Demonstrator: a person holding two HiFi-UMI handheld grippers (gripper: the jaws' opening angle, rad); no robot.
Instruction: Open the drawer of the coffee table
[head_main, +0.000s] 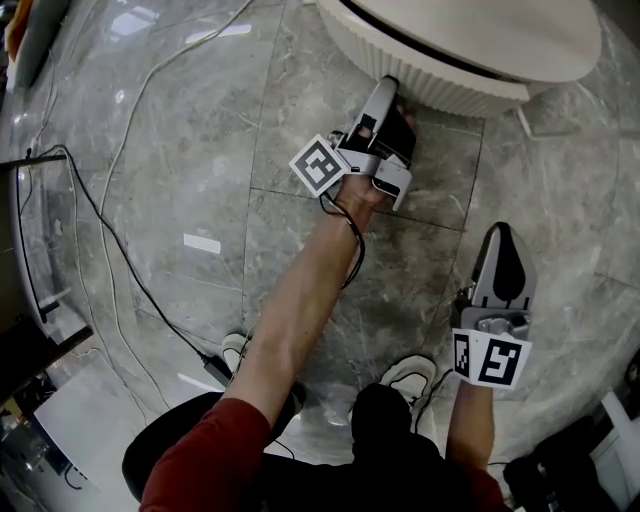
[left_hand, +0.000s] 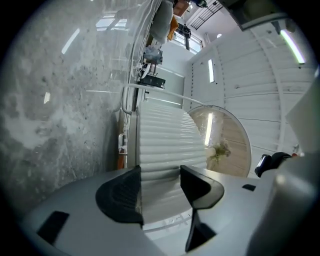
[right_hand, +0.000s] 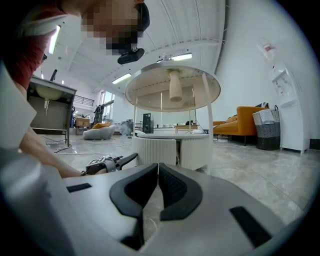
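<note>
Coffee table (head_main: 470, 40) is at the far side, round and white with a ribbed side. Its drawer reads as closed, front flush in the ribbing, contents not visible. One vertical seam in the ribbing shows in the right gripper view.

Left gripper (head_main: 395, 100) is up against the ribbed side, jaws spread, ribbing seen between them, pads not pressing on anything. Right gripper (head_main: 503, 250) hangs near right over the grey marble floor (head_main: 180, 150), well apart from the table, jaws pressed together, nothing in them.

Other container: one wicker basket (right_hand: 268, 129), far right beside an orange sofa (right_hand: 240, 125); contents can't be made out.

Counts:
- 2 grippers
- 2 marker cubes (head_main: 320, 165)
- 2 white shoes (head_main: 412, 375)
- several cables (head_main: 110, 240) on the floor at left

Writing: only black-and-white square marker patterns, no readable text.
</note>
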